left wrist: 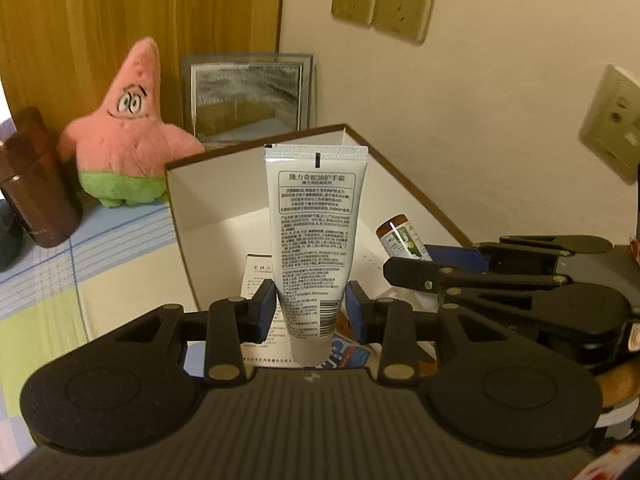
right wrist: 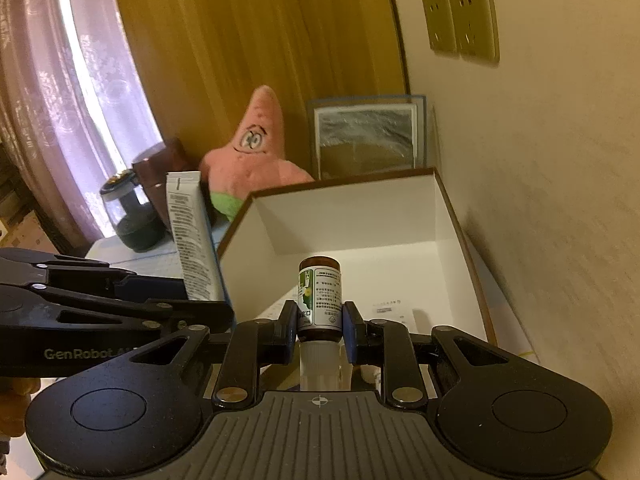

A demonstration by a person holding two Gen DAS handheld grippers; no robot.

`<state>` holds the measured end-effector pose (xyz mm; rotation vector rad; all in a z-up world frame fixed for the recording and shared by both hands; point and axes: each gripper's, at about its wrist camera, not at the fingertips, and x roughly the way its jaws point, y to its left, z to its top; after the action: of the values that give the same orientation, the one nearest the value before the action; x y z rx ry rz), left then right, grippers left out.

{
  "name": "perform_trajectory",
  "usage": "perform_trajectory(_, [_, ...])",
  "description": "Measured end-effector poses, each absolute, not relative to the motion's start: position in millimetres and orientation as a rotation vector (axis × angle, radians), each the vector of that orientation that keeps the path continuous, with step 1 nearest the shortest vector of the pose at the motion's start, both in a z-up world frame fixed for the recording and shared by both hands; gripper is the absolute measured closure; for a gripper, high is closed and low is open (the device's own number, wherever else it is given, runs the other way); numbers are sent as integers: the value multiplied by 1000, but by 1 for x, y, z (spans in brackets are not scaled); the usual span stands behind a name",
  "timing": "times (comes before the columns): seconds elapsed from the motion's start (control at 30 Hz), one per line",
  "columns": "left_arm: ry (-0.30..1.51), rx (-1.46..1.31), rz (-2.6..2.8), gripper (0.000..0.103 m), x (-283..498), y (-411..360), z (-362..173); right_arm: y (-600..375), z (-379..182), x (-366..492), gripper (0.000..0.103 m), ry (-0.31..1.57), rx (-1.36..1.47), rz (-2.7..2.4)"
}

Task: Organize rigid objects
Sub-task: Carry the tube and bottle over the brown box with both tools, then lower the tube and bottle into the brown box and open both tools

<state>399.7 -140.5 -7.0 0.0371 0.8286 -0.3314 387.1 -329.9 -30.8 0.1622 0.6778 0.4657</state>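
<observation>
My left gripper [left wrist: 310, 312] is shut on a white hand-cream tube [left wrist: 314, 236], crimped end up, held over the near edge of an open white box with a brown rim [left wrist: 256, 148]. In the right wrist view my right gripper [right wrist: 320, 330] is shut on a small brown bottle [right wrist: 320, 296] with a green and white label, its white cap toward the camera. The bottle hangs above the box [right wrist: 348, 220] floor. The tube [right wrist: 192, 240] and left gripper show at the left of that view; the bottle [left wrist: 402, 240] and right gripper arm show at the right of the left wrist view.
Papers and leaflets [left wrist: 260, 280] lie on the box floor. Behind the box stand a pink star plush [left wrist: 128, 136], a framed picture [left wrist: 246, 96] and a brown canister [left wrist: 34, 188]. A dark round jar [right wrist: 132, 216] sits by the window. The wall with sockets [left wrist: 384, 4] runs along the right.
</observation>
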Motion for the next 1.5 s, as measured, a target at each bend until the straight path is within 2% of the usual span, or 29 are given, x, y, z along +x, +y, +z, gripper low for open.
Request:
perform_trajectory(0.57, [954, 20, -271, 71, 479, -133, -43, -320, -72, 463, 83, 808, 239, 447])
perform_trajectory(0.87, [966, 31, -276, 67, 479, -130, -48, -320, -72, 472, 83, 805, 276, 435])
perform_trajectory(1.5, [945, 46, -284, 67, 462, -131, -39, -331, -65, 447, 82, 816, 277, 414])
